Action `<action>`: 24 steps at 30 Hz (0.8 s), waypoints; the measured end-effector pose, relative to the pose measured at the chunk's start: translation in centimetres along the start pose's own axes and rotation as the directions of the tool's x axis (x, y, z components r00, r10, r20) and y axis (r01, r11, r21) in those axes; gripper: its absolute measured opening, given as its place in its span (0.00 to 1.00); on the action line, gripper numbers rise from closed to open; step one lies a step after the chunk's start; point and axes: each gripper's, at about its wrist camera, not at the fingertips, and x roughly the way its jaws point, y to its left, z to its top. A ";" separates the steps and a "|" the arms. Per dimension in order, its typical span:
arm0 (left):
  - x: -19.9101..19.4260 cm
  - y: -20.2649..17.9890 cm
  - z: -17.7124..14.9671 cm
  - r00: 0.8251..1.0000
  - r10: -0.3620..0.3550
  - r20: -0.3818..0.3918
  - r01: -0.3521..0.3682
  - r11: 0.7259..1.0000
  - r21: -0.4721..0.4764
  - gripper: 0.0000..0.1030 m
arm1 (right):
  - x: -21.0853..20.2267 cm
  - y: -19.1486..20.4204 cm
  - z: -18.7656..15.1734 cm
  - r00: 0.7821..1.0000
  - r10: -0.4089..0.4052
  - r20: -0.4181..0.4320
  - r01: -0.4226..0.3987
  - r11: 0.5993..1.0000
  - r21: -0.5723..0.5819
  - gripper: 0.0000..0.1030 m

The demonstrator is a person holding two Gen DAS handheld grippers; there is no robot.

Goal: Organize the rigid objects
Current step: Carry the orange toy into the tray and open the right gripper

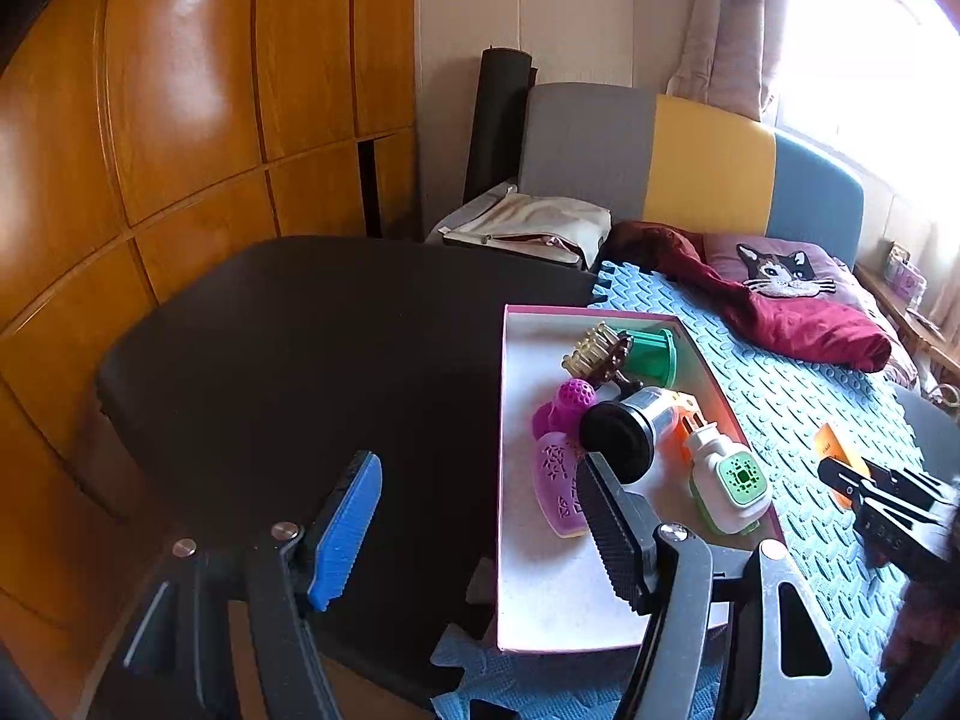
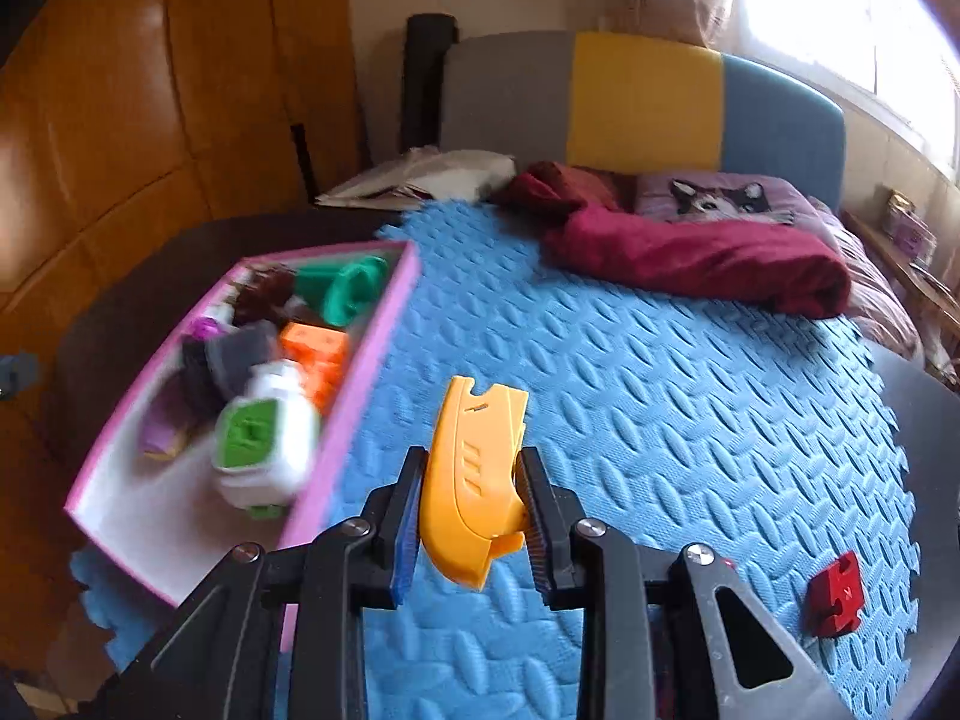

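Blue foam mat (image 2: 630,372), unlabelled yellow cutter (image 2: 474,468) in right gripper (image 2: 471,510)

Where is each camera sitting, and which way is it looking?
Left wrist: sits on the left gripper, looks forward and down at the black table and pink box; its own open fingers show, empty.
Right wrist: sits on the right gripper, looks forward and down at the blue mat; its fingers show, shut on a yellow piece.
Both share the box, mat and white-green bottle, and the bed behind.
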 end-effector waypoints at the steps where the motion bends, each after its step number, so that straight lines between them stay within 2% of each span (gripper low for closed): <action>1: 0.0 0.0 0.0 1.000 0.000 0.000 0.000 1.000 -0.001 0.66 | -0.3 0.9 0.2 1.000 0.019 0.007 -0.019 1.000 -0.021 0.28; 6: 0.1 0.4 0.2 1.000 0.002 0.003 -0.002 1.000 -0.012 0.66 | -1.1 5.6 1.0 0.991 0.134 0.010 -0.131 0.983 -0.126 0.28; 11: 0.1 0.9 0.2 1.000 0.007 0.005 -0.006 1.000 -0.021 0.66 | -0.5 9.5 1.1 0.977 0.210 -0.042 -0.214 0.951 -0.223 0.28; 15: 0.3 1.2 0.2 1.000 0.009 0.003 -0.009 1.000 -0.029 0.66 | 0.8 11.8 0.8 0.970 0.222 -0.094 -0.240 0.933 -0.270 0.28; 24: 0.7 2.0 0.0 1.000 0.015 -0.008 -0.015 0.999 -0.045 0.66 | 5.3 13.2 0.2 0.973 0.142 -0.180 -0.191 0.935 -0.298 0.28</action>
